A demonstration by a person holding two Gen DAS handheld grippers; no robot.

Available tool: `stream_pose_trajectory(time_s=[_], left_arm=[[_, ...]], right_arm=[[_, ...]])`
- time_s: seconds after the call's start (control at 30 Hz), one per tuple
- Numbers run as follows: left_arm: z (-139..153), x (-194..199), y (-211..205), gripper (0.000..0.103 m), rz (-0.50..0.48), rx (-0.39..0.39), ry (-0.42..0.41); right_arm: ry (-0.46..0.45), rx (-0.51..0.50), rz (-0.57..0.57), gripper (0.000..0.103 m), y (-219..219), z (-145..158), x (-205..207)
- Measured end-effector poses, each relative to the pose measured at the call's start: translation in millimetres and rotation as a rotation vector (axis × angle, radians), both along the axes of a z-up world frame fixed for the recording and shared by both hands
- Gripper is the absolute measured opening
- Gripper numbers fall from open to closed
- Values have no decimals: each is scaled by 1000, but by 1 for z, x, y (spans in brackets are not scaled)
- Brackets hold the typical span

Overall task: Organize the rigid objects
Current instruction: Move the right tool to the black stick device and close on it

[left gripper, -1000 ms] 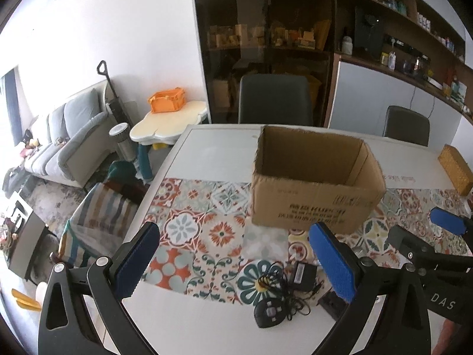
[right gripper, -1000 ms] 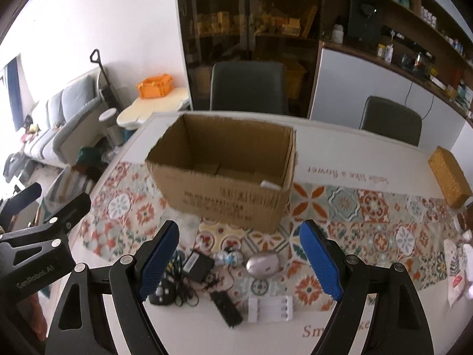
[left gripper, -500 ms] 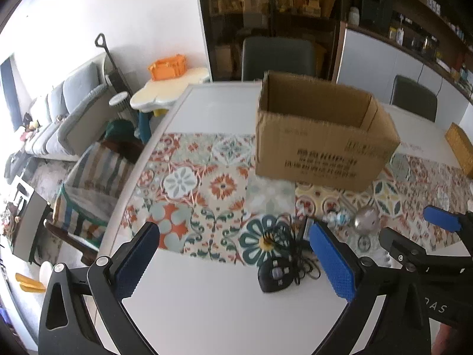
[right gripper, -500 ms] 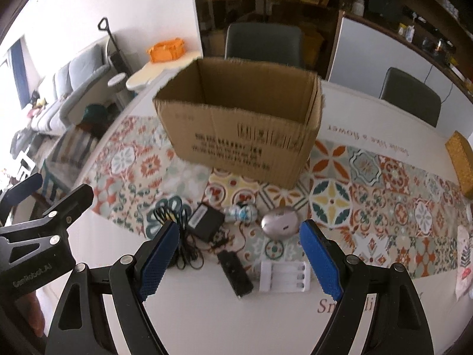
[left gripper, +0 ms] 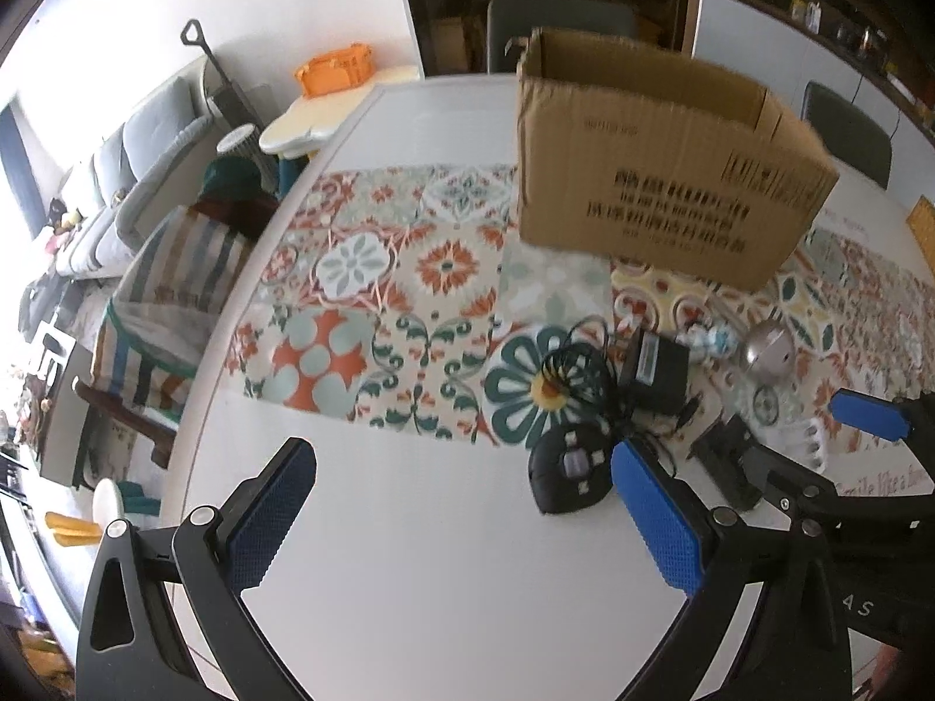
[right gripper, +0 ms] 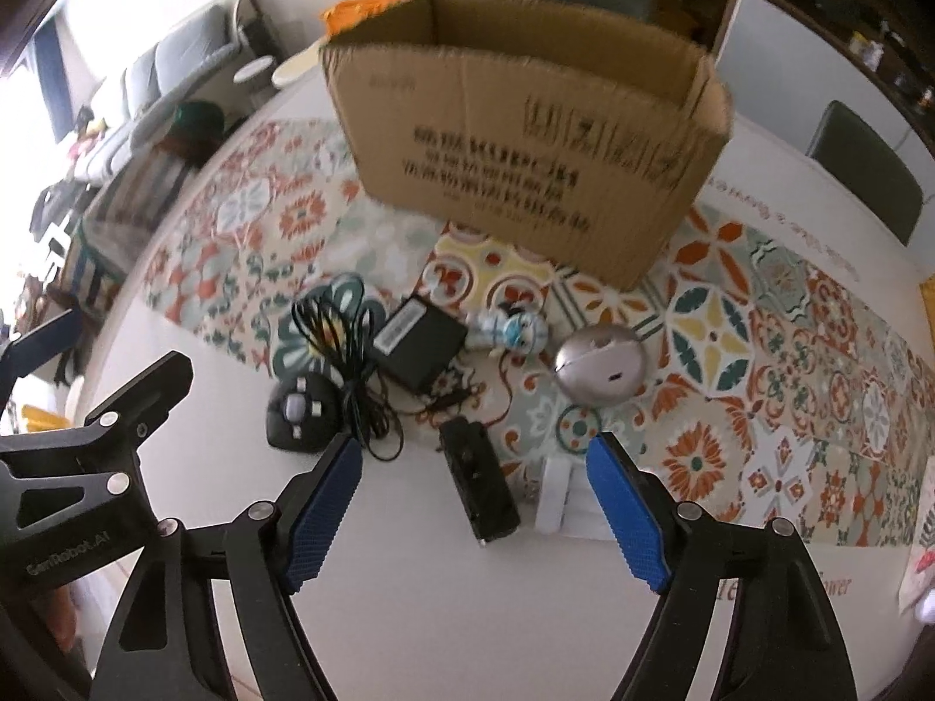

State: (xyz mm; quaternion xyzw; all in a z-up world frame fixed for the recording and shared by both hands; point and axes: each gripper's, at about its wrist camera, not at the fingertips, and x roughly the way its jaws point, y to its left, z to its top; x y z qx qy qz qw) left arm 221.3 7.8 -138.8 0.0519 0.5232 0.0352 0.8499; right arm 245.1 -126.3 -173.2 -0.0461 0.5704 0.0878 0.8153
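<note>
An open cardboard box (right gripper: pixel 526 134) stands on the patterned table runner; it also shows in the left wrist view (left gripper: pixel 666 169). In front of it lie a black power adapter (right gripper: pixel 419 344) with a coiled cable (right gripper: pixel 345 362), a black remote-like controller (right gripper: pixel 301 412), a small blue-white figurine (right gripper: pixel 508 330), a silver dome-shaped gadget (right gripper: pixel 602 365), a black rectangular bar (right gripper: pixel 479 485) and a white battery holder (right gripper: pixel 564 496). My right gripper (right gripper: pixel 476 517) is open, just above the black bar and the white holder. My left gripper (left gripper: pixel 461 526) is open over bare table, left of the controller (left gripper: pixel 570 476).
Dark chairs (right gripper: pixel 871 175) stand behind the table. A sofa (left gripper: pixel 117 187), a striped bag (left gripper: pixel 169 304) and a small table with an orange crate (left gripper: pixel 333 67) are to the left. A wicker box (left gripper: pixel 923 222) sits at the far right.
Both grippers have tilted down and moved closer to the table; the objects now look larger and nearer. Both stay open and empty.
</note>
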Motion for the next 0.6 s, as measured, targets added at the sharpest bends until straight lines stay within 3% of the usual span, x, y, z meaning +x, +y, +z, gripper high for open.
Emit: stream_pose_trajectory(time_s=[0.27,0.6], left_arm=[[-33,0,-3,103,-2,18,97],[-56,5,-8,103,-13,21,156]], right_arm=[[91,-21,46,68,4,-35,5],[151,-45,102,53,9,-66,16]])
